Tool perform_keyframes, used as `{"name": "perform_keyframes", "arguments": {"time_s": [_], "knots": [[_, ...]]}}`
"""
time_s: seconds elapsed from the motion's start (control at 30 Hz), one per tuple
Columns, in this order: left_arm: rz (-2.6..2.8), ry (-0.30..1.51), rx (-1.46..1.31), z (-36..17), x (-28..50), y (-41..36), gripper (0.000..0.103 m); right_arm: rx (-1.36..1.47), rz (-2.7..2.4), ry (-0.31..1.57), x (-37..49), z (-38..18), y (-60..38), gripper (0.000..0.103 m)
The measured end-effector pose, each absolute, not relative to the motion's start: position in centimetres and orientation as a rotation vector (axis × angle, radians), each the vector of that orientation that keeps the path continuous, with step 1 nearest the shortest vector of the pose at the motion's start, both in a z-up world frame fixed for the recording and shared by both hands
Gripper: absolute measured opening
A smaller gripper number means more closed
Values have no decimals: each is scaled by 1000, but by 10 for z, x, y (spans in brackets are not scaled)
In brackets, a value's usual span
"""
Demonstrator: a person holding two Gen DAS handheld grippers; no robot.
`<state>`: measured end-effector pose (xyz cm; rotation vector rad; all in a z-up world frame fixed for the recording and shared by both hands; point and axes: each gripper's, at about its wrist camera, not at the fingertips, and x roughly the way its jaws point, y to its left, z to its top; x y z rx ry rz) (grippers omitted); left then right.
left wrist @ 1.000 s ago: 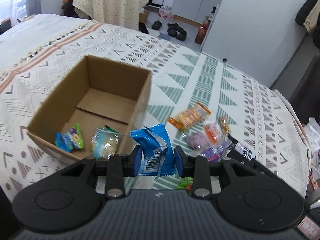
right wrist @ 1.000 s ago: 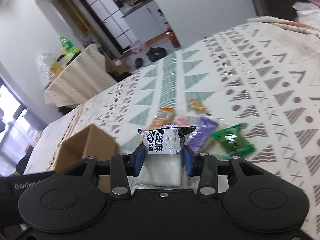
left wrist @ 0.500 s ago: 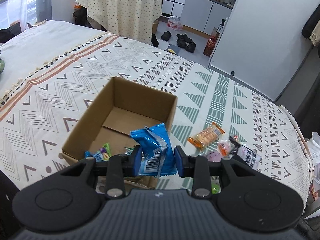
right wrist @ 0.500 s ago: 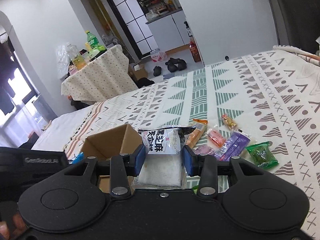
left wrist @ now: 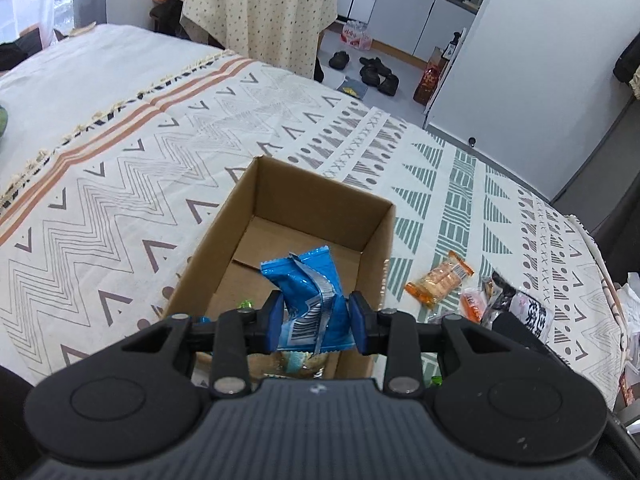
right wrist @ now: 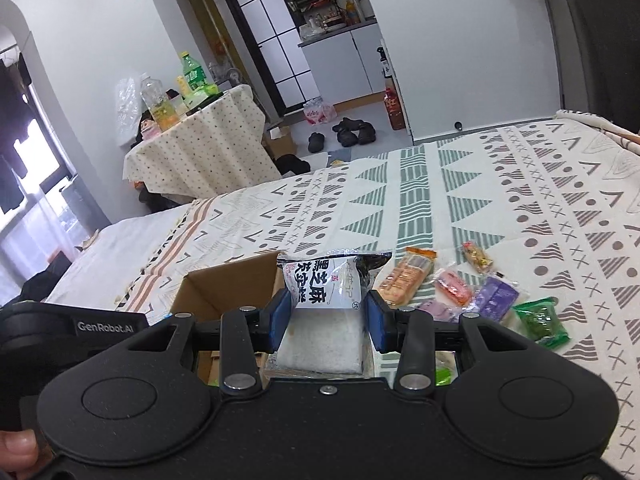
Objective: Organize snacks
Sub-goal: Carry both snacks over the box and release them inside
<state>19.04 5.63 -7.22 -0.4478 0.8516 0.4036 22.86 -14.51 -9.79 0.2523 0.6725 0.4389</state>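
L gripper [left wrist: 316,318] was clamped on a blue snack packet [left wrist: 308,300], both blue pads pressed to its sides, the packet crumpled w/ its barcode strip facing the cam. Directly beyond and below the fingers sat the open cardboard box [left wrist: 280,200] on the patterned bedspread [left wrist: 120,200], so the packet hung over the box's near end. A bit of green wrapper [left wrist: 245,303] showed inside the box just left of the L finger; other contents mostly hidden by the gripper.

To the right of the fingers, outside the box, an orange cracker pack [left wrist: 439,278] lay on the spread, w/ a few more small packets near it.

R gripper [right wrist: 327,320] was closed on a white sesame snack pack [right wrist: 322,304] w/ black print, held upright btwn the pads. Box corner [right wrist: 224,288] sat just left of and beyond the fingers. Right of the fingers lay loose snacks: orange crackers [right wrist: 406,280], a pink packet [right wrist: 452,288], a purple packet [right wrist: 496,296], a green packet [right wrist: 542,320].
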Motion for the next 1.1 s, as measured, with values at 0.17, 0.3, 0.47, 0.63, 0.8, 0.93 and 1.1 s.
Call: {"name": "perform_keyframes", "arguments": {"time_s": [0.17, 0.3, 0.47, 0.63, 0.8, 0.93, 1.1], "knots": [[407, 857, -478, -78, 192, 77, 34, 244, 465, 699, 231, -97, -125, 40], [407, 869, -508, -85, 194, 92, 34, 223, 487, 704, 230, -96, -106, 40], [393, 886, -542, -96, 199, 108, 34, 200, 496, 718, 231, -98, -86, 40], [378, 906, -547, -101, 204, 117, 39, 179, 489, 738, 234, -103, -72, 40], [378, 906, -582, -102, 203, 128, 49, 167, 486, 758, 237, -105, -59, 40], [386, 897, -595, -99, 200, 135, 53, 176, 495, 764, 238, -103, -51, 40], [414, 882, -614, -94, 196, 144, 66, 181, 464, 743, 236, -100, -49, 57]]}}
